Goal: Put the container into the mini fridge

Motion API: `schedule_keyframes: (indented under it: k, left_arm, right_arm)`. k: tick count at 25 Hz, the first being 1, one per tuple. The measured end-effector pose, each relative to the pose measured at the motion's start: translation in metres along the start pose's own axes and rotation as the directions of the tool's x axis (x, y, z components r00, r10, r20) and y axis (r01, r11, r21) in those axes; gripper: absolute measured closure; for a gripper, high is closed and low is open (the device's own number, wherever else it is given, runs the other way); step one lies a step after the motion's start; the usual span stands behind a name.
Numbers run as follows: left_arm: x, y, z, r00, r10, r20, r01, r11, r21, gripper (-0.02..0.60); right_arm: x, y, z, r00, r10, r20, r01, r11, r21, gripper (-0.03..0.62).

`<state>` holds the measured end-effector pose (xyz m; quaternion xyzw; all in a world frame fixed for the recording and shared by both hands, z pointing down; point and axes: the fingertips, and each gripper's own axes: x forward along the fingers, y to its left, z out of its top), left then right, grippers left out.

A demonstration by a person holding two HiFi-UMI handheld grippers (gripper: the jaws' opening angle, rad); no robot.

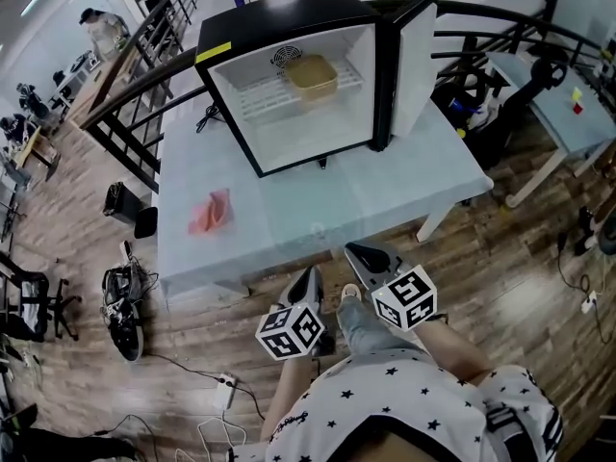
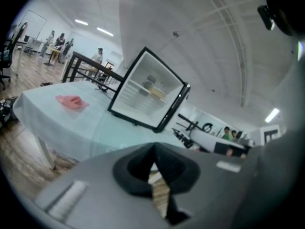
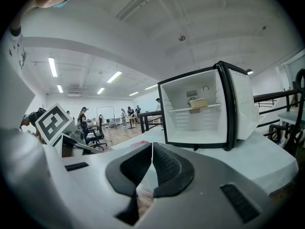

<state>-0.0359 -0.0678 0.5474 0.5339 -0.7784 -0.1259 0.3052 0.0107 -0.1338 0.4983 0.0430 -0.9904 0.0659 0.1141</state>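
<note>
The tan container (image 1: 311, 77) rests on the wire shelf inside the black mini fridge (image 1: 289, 12), whose door (image 1: 412, 61) stands open to the right. In the right gripper view the container (image 3: 198, 102) shows on the same shelf of the fridge (image 3: 200, 109). The left gripper view has the fridge (image 2: 147, 97) tilted, with the container (image 2: 155, 92) inside. Both grippers hang low in front of the person, off the table's near edge. My left gripper (image 1: 310, 279) is shut with nothing in it, and so is my right gripper (image 1: 361, 255).
A pink cloth (image 1: 211, 213) lies on the pale table (image 1: 289, 210) at the left. A black cable (image 1: 208, 115) lies beside the fridge. Black railings run behind the table, a second table (image 1: 568, 114) stands at the right, and cables and a power strip (image 1: 227, 384) lie on the wood floor.
</note>
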Motion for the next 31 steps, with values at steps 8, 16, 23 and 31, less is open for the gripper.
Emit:
schedule_keyframes:
  k: [8, 16, 23, 31]
  left_arm:
    - [-0.010, 0.001, -0.001, 1.000, 0.017, 0.011, -0.016, 1.000, -0.008, 0.575]
    - [-0.010, 0.006, 0.001, 1.000, 0.022, 0.012, -0.021, 1.000, -0.009, 0.575]
    - [-0.013, 0.006, 0.002, 1.000, 0.023, 0.011, -0.023, 1.000, -0.008, 0.575]
    - [-0.011, 0.008, -0.002, 1.000, 0.015, 0.010, -0.015, 1.000, -0.010, 0.575]
  right_arm:
    - [-0.002, 0.015, -0.001, 0.999, 0.032, -0.013, -0.032, 0.998, -0.044, 0.574]
    - [0.000, 0.018, 0.000, 0.999, 0.043, -0.006, -0.044, 0.998, -0.050, 0.574]
    - [-0.002, 0.022, 0.001, 0.999, 0.050, -0.006, -0.050, 0.997, -0.062, 0.574]
    - [-0.001, 0.019, -0.003, 0.999, 0.038, -0.006, -0.039, 0.997, -0.069, 0.574]
